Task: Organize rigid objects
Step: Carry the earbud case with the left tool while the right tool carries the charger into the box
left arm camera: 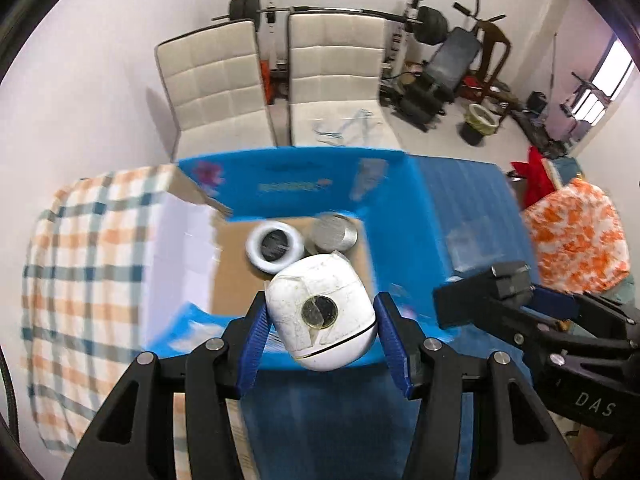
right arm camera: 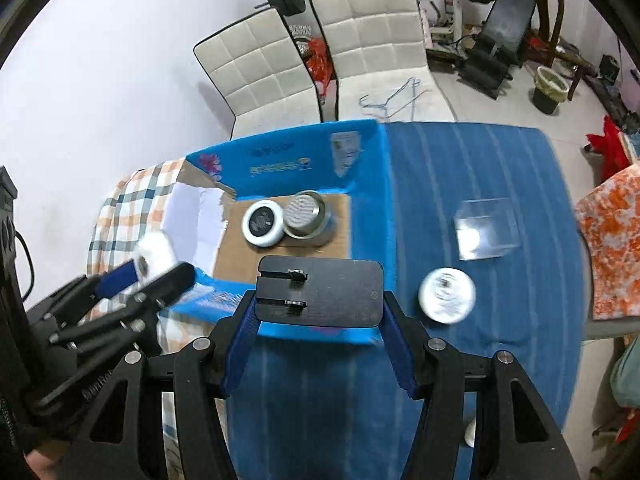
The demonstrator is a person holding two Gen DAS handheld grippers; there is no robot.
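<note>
Hovering over the blue box (left arm camera: 400, 184), the left gripper (left arm camera: 322, 316) pinches a white egg-shaped device (left arm camera: 320, 312) while the right gripper (right arm camera: 320, 296) clamps a black charger (right arm camera: 320, 292) (prongs showing) above its near wall.

So your box (right arm camera: 360, 160) sits on the counter (right arm camera: 480, 168), open side up, with two chairs (right arm camera: 368, 36) behind it. Inside, the round tin (right arm camera: 262, 224) is left of the metal cup (right arm camera: 306, 214), touching it. Your left claw (left arm camera: 320, 320) has the egg-shaped thing (left arm camera: 320, 312) over the box's near edge, and your right claw (right arm camera: 318, 320) has the charger (right arm camera: 320, 292) there too. Right of the box, on the counter, the clear cube (right arm camera: 486, 228) lies behind the small round jar (right arm camera: 447, 295).
</note>
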